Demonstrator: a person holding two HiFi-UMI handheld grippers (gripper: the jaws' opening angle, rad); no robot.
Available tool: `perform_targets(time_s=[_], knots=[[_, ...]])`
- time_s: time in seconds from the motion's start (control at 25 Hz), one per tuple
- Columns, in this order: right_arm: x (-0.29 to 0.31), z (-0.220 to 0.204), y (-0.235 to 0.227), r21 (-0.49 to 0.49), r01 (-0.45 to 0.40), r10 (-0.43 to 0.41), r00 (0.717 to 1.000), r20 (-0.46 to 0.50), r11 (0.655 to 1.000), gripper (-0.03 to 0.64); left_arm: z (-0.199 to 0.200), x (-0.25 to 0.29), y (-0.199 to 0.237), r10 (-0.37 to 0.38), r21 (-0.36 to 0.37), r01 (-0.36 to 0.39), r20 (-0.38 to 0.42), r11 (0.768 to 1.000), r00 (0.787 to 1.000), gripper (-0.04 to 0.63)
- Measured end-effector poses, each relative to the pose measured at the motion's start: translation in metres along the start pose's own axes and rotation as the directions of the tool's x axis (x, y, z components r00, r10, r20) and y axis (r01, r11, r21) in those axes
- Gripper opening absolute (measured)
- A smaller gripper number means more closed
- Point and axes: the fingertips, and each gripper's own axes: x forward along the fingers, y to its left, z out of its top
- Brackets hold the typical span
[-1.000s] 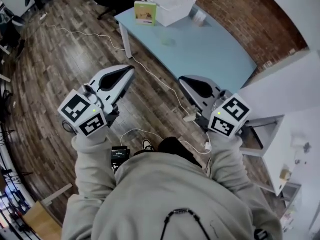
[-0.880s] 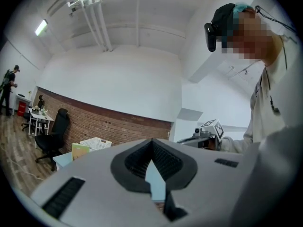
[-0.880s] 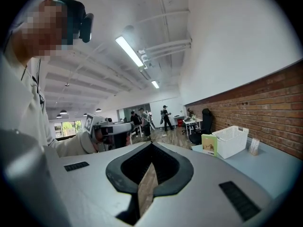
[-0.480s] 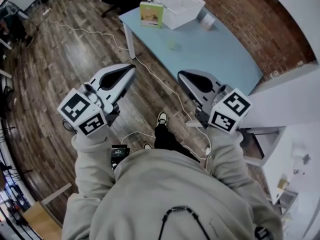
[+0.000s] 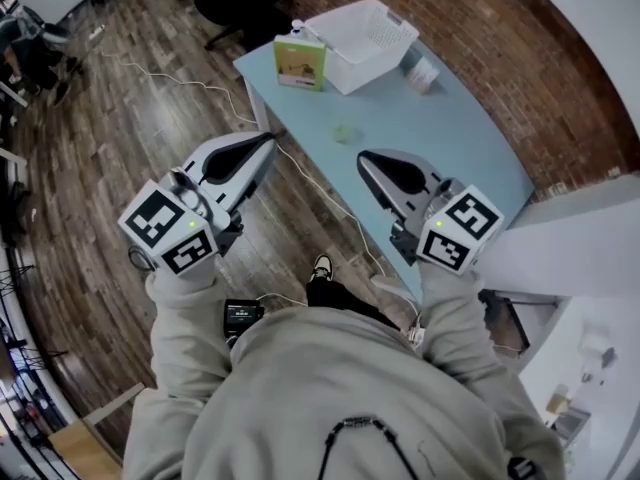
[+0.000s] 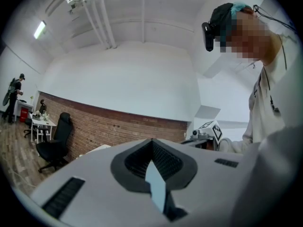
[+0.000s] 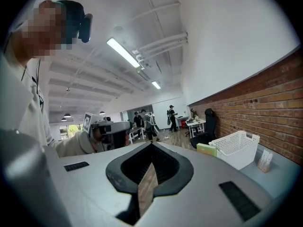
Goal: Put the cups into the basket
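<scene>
Left gripper (image 5: 263, 140) and right gripper (image 5: 366, 160), fingers pressed together, empty, hovered before the desk (image 5: 450, 143); spread fingers before reaching the small cup (image 5: 345, 133) near the far basket (image 5: 352, 72).

A table (image 5: 460, 148) stands ahead of the person, its right side along a brick wall (image 5: 520, 48). A basket (image 5: 365, 33) sits at the table's far end, with a box (image 5: 300, 63) upright just to its left at the table's edge and a small item (image 5: 424, 74) to its right. A cup (image 5: 345, 133) sits nearer the person, apart from the basket. The left gripper (image 5: 266, 140) is over the floor (image 5: 120, 118) beside the table's left edge, and the right gripper (image 5: 362, 158) is over the table's near part. A chair (image 5: 235, 3) stands beyond the far end.
</scene>
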Motion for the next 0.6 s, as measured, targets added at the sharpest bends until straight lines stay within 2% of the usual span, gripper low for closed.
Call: perform_targets(time_s=[0.32,0.6], knots=[[0.016,0.026,-0.089,0.019,-0.025,0.025,0.999,0.027,1.0,0.011,0.017,0.083,0.043,0.018,0.022,-0.017,-0.015,1.0,1.0,-0.003],[0.023,0.031,-0.131,0.055,-0.032,0.03,0.999,0.044,0.998,0.011,0.019,0.118,0.065,0.021,0.016,-0.02,-0.046,1.0,0.999,-0.003]])
